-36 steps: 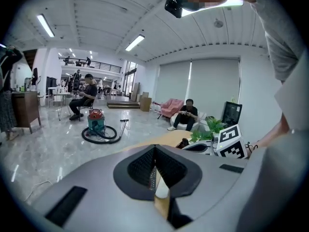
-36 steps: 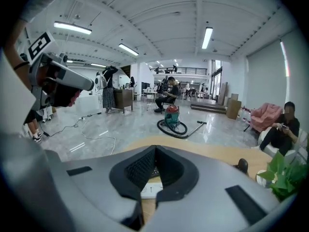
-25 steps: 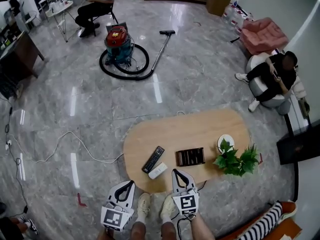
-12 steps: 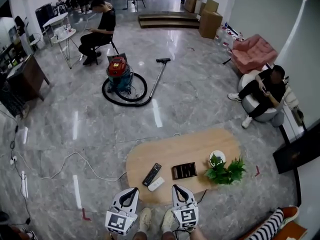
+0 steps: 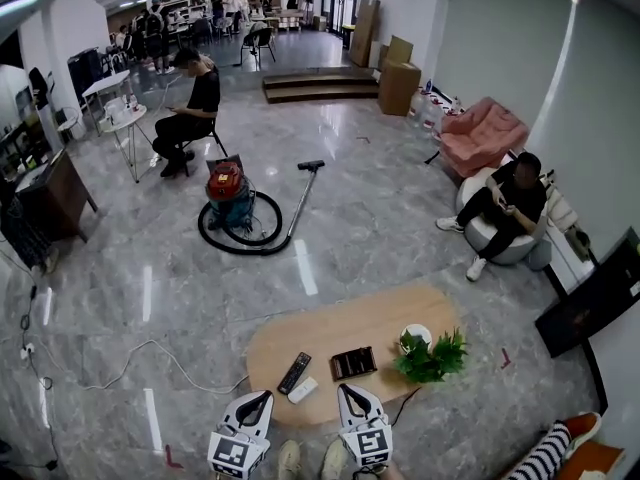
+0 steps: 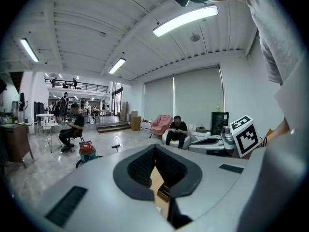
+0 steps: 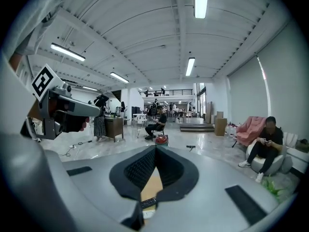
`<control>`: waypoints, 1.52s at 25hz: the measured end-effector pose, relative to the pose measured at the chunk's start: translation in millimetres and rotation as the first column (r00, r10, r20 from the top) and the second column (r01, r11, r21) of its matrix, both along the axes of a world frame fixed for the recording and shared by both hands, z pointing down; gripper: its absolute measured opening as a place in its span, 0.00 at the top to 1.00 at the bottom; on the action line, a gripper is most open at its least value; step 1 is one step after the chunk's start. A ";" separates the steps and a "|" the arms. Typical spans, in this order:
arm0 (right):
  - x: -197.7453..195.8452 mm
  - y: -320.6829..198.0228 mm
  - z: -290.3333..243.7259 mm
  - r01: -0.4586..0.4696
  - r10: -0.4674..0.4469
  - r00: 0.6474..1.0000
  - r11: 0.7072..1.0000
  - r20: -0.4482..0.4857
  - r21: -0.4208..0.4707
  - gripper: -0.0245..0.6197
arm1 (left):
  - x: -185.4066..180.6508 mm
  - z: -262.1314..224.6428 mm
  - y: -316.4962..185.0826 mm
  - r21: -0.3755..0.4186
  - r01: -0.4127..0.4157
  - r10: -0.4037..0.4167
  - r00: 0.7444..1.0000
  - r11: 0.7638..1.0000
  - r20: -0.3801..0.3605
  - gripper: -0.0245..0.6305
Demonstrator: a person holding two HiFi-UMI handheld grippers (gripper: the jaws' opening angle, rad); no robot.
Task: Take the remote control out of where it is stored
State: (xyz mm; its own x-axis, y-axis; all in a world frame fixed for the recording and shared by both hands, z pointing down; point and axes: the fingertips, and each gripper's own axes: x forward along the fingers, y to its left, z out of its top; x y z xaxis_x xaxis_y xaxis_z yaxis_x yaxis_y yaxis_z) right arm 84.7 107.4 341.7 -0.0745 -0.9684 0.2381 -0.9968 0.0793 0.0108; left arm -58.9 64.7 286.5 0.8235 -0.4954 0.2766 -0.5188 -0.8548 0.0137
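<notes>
A black remote control lies on the oval wooden table, with a white remote beside it near the front edge. A dark ribbed holder box sits just right of them. My left gripper and right gripper hover at the table's near edge, both shut and holding nothing. In the left gripper view the jaws meet at the tip, and the box shows through the gap. In the right gripper view the shut jaws frame the black remote.
A green plant and a white pot stand at the table's right end. Beyond are a red vacuum cleaner with its hose, a seated person, another person on a beanbag, a pink armchair and a floor cable.
The head view has risen and tilted up, so the table looks smaller and farther. Both grippers have lifted with it and stay shut and empty.
</notes>
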 end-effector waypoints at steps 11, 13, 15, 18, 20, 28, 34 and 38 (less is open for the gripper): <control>7.7 26.0 -30.9 -0.023 0.024 0.999 0.999 -0.026 0.024 0.95 | 15.6 -41.1 12.0 0.059 -0.013 0.017 0.997 0.998 -0.070 0.95; 8.4 30.4 -31.1 -0.031 0.032 0.999 0.999 -0.024 0.032 0.95 | 14.8 -43.3 13.2 0.066 -0.012 0.017 0.997 0.998 -0.072 0.95; 10.4 34.3 -29.9 -0.040 0.041 0.999 0.999 -0.025 0.033 0.95 | 15.0 -43.9 14.9 0.070 -0.018 0.023 0.997 0.997 -0.070 0.95; 17.6 41.2 -27.2 -0.056 0.057 0.998 0.998 -0.025 0.026 0.95 | 18.3 -40.3 19.0 0.066 -0.023 0.026 0.998 0.998 -0.055 0.96; 22.9 43.5 -27.7 -0.066 0.067 0.997 0.997 -0.023 0.029 0.95 | 21.8 -37.9 20.5 0.061 -0.023 0.026 0.998 0.998 -0.052 0.95; 40.3 47.5 -19.2 -0.111 0.111 0.993 0.994 -0.035 0.006 0.95 | 40.5 -26.3 21.7 0.031 -0.057 0.059 0.996 0.998 -0.067 0.95; 52.4 46.6 1.9 -0.126 0.125 0.992 0.991 -0.030 -0.040 0.95 | 56.6 -4.8 17.0 0.007 -0.080 0.080 0.996 0.997 -0.046 0.95; 64.8 42.7 21.3 -0.148 0.147 0.989 0.987 -0.021 -0.070 0.95 | 68.4 13.4 7.9 -0.017 -0.086 0.086 0.996 0.996 -0.036 0.95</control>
State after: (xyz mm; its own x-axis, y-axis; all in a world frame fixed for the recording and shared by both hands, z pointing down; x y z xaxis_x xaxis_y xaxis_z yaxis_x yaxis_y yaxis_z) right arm 149.4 150.1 363.1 0.0717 -0.9490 0.3070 -0.9974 -0.0670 0.0259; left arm 9.5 72.6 299.9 0.8722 -0.4175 0.2548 -0.4424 -0.8956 0.0471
